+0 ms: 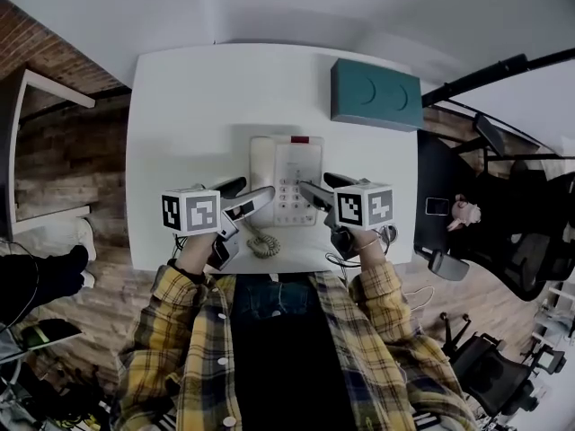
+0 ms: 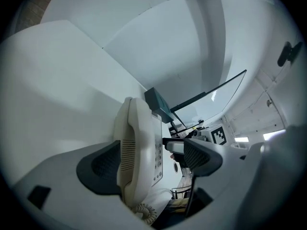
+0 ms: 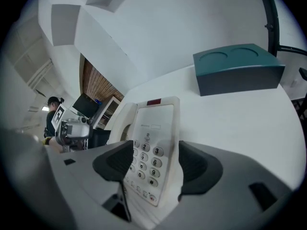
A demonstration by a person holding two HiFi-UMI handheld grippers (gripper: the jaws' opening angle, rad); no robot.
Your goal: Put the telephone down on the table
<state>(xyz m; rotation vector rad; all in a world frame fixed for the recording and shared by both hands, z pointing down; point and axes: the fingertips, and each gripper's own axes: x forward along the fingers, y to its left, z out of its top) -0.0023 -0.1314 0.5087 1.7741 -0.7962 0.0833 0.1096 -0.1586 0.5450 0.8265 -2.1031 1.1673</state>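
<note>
A white telephone (image 1: 286,178) lies flat on the white table (image 1: 180,124), handset on its left side, keypad on the right, coiled cord (image 1: 262,243) at the near edge. My left gripper (image 1: 254,189) straddles the handset side. In the left gripper view (image 2: 152,157) one pad lies against the handset (image 2: 132,147) and the other stands clear of the keypad face, so it is open. My right gripper (image 1: 316,183) straddles the phone's right edge. In the right gripper view (image 3: 156,164) the jaws are apart around the keypad (image 3: 146,159), one pad close against the phone's side.
A teal box (image 1: 375,94) with two round dents sits at the table's far right corner. Black office chairs (image 1: 503,232) stand right of the table. A brick wall and white shelf (image 1: 45,97) are at the left. A person's yellow plaid sleeves (image 1: 180,330) reach from below.
</note>
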